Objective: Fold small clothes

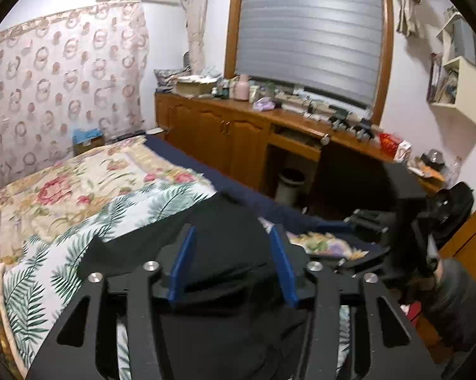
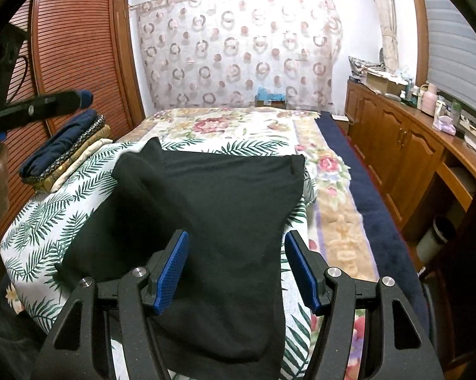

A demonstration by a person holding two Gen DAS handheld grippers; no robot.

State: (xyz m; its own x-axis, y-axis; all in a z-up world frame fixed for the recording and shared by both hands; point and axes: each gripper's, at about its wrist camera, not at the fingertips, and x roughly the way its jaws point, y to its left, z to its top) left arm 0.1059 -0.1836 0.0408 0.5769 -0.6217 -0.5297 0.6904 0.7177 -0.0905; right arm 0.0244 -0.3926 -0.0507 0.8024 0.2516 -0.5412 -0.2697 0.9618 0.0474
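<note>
Black cloth garment [image 2: 225, 196] lies folded on palm-leaf print sheet [image 2: 48, 221], near bed's foot edge. Left gripper [image 1: 231, 247] jaws apart, nothing pinched; right gripper [image 2: 236, 259] wide, empty, above cloth. Stack of folded fabrics [image 2: 63, 145] at left edge; floral quilt [image 2: 225, 123] beyond lies bare.

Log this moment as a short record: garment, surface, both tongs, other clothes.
garment: black cloth, lying partly folded on the bed
surface: leaf-print sheet over a floral blanket
left tongs: open, above the black cloth, not gripping
right tongs: open, cloth below, not gripping
other clothes: folded stack at the bed's left edge
</note>
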